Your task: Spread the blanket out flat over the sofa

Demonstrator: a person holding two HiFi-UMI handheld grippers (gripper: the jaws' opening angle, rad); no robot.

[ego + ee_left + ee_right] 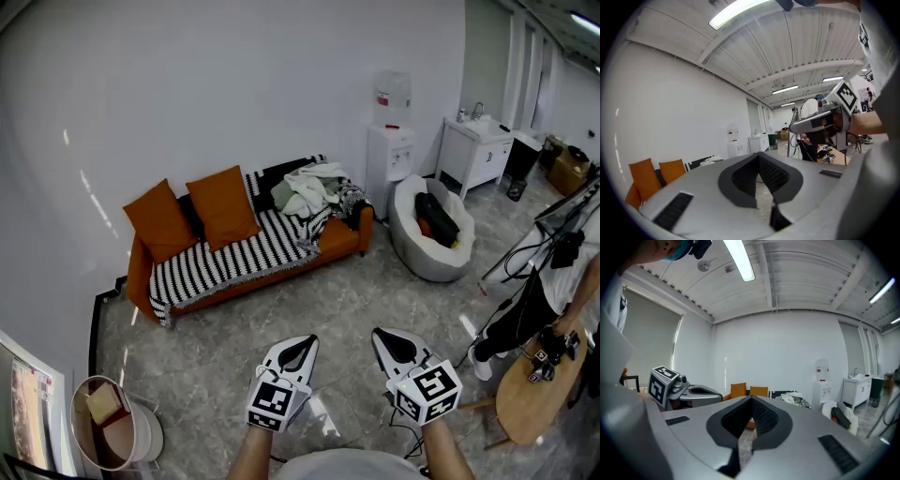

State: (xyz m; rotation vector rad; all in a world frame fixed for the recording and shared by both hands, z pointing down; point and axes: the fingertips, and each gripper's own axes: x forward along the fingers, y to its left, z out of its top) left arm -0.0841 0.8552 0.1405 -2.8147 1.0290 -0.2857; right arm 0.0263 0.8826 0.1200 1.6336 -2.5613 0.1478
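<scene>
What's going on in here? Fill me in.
A person stands across the room from the orange sofa with a gripper in each hand. The left gripper and the right gripper are both shut and empty, held low in front of the body. On the sofa, a striped blanket covers much of the seat, with a heap of cloth bunched at its right end. Nothing is being touched yet.

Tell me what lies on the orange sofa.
Two orange square cushions, a black-and-white striped blanket and a crumpled pile of pale cloth. The blanket hides most of the sofa seat.
</scene>
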